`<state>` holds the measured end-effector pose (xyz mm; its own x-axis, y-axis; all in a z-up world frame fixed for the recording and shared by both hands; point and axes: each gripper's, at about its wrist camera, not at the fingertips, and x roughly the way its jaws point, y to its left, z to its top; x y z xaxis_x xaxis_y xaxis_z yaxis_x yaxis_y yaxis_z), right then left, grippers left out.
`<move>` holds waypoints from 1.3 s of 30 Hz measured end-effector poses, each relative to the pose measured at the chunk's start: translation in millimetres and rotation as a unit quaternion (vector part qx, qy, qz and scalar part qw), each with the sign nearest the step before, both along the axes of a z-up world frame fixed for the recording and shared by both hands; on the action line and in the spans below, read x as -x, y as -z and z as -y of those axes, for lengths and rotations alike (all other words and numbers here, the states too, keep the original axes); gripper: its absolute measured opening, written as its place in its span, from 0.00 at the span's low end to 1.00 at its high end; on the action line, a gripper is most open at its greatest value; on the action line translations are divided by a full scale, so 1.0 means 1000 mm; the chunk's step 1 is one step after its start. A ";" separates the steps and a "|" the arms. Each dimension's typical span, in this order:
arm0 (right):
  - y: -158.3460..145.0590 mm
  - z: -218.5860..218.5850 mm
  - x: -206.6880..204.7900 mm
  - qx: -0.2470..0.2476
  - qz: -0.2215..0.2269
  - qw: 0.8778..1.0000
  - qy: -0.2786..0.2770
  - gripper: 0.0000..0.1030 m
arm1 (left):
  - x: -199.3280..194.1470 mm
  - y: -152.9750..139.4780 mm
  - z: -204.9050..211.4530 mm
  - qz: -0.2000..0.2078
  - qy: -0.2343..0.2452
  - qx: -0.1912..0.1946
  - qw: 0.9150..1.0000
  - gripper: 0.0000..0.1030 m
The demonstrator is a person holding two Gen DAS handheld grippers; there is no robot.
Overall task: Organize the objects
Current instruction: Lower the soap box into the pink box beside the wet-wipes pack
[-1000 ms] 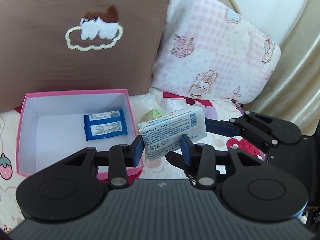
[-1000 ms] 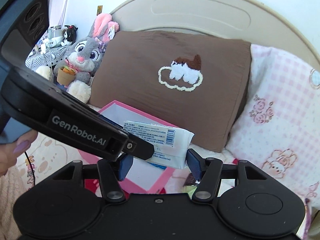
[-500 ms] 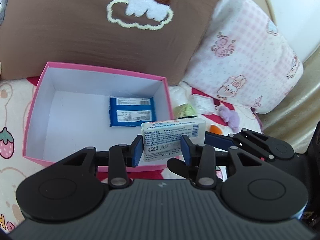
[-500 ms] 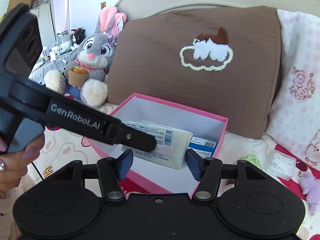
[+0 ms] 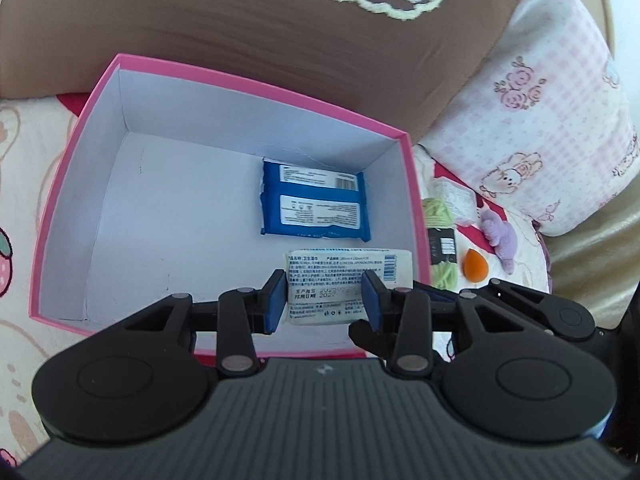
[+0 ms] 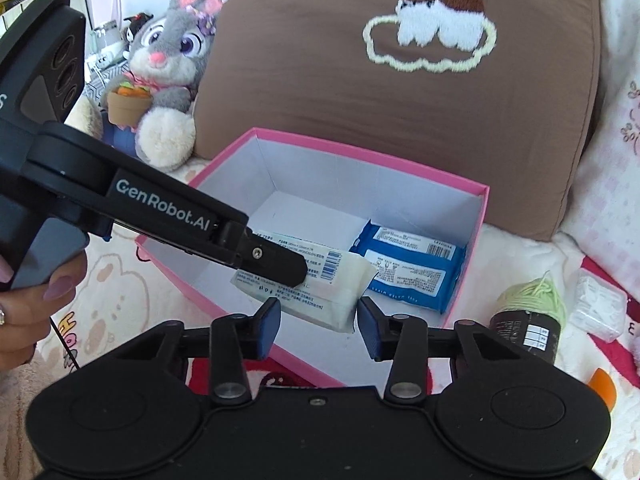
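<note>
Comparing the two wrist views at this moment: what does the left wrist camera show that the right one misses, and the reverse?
Left wrist only: a small purple plush toy and the left gripper's pads pressing the white wipes pack.

Right wrist only: a grey plush rabbit, a hand on the left gripper's handle, and the right gripper, its jaws just closing, nothing between them.

Both: pink cardboard box, blue wipes pack, brown cushion, green yarn ball.
</note>
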<state>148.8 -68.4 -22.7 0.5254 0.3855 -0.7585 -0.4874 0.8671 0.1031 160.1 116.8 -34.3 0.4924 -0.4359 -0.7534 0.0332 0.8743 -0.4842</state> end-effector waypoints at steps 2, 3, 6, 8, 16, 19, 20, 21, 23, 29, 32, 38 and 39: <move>0.007 -0.006 -0.009 0.006 -0.015 1.000 0.005 0.46 | -0.007 0.008 -0.004 -0.008 -0.005 0.002 1.000 0.37; 0.010 -0.009 -0.014 0.010 -0.023 1.000 0.008 0.46 | -0.010 0.013 -0.005 -0.012 -0.007 0.001 1.000 0.37; 0.020 -0.019 -0.028 0.027 -0.046 0.999 0.011 0.46 | -0.018 0.025 -0.008 -0.021 -0.018 -0.003 1.000 0.37; 0.027 -0.026 -0.037 0.038 -0.056 0.998 0.009 0.46 | -0.023 0.030 -0.010 -0.023 -0.025 -0.007 0.999 0.37; 0.044 -0.041 -0.055 0.065 -0.084 0.994 -0.005 0.46 | -0.032 0.045 -0.014 -0.026 -0.035 -0.023 0.999 0.37; 0.053 -0.045 -0.062 0.083 -0.093 0.992 0.000 0.46 | -0.036 0.054 -0.013 -0.033 -0.036 -0.020 0.999 0.36; 0.055 -0.046 -0.064 0.089 -0.095 0.992 0.002 0.46 | -0.038 0.057 -0.012 -0.035 -0.037 -0.019 0.999 0.36; 0.057 -0.047 -0.064 0.094 -0.094 0.991 0.001 0.46 | -0.039 0.060 -0.011 -0.036 -0.039 -0.021 0.998 0.36; 0.062 -0.049 -0.065 0.108 -0.088 0.990 0.000 0.46 | -0.041 0.063 -0.008 -0.035 -0.043 -0.021 0.998 0.34; 0.068 -0.043 -0.075 0.119 -0.090 0.989 0.006 0.46 | -0.047 0.069 -0.007 -0.032 -0.051 -0.010 0.998 0.28; 0.073 -0.038 -0.084 0.101 -0.127 0.987 0.022 0.46 | -0.049 0.074 -0.006 -0.043 -0.052 -0.011 0.998 0.28; 0.080 -0.040 -0.086 0.101 -0.133 0.985 0.031 0.45 | -0.052 0.083 -0.009 -0.055 -0.055 -0.020 0.997 0.28; 0.082 -0.040 -0.087 0.102 -0.135 0.985 0.032 0.45 | -0.053 0.084 -0.008 -0.057 -0.052 -0.024 0.997 0.28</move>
